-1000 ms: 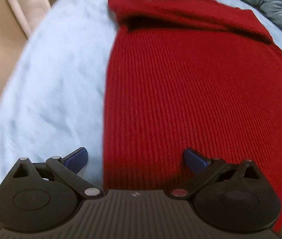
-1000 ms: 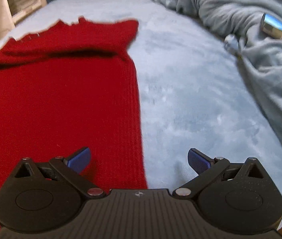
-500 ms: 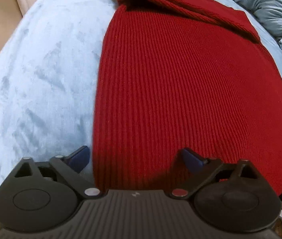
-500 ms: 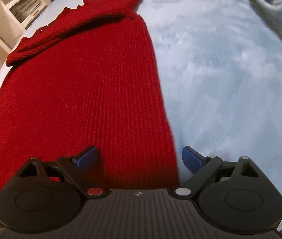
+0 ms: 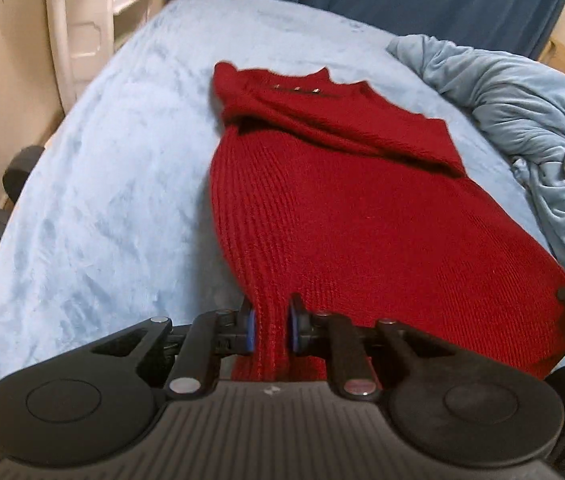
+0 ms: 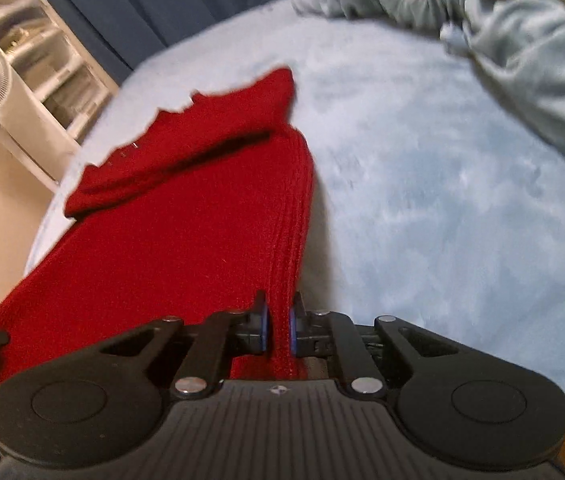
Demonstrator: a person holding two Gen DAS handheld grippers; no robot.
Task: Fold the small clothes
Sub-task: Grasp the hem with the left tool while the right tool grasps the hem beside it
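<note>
Now both pairs of fingers are pinched tight on the near hem of the red sweater [image 5: 362,216]: the left gripper [image 5: 270,326] holds the near-left corner, the right gripper [image 6: 278,330] the near-right corner, each with a bunched ridge of knit squeezed between its blue pads. Outward from the fingers, the hem rises off the bed [image 5: 114,184] while the rest of the garment lies flat, running away toward its far end, where the sleeves are already folded across the chest just below the neckline. My reading is that the bottom-to-top fold is beginning; the next move calls for lifting both corners evenly and carrying them toward the far end. Ribbed, thick and soft, the knit looks likely to sag between the grippers. A crumpled grey-blue blanket [image 5: 522,128] lies at the right, on plush pale-blue bedding.
</note>
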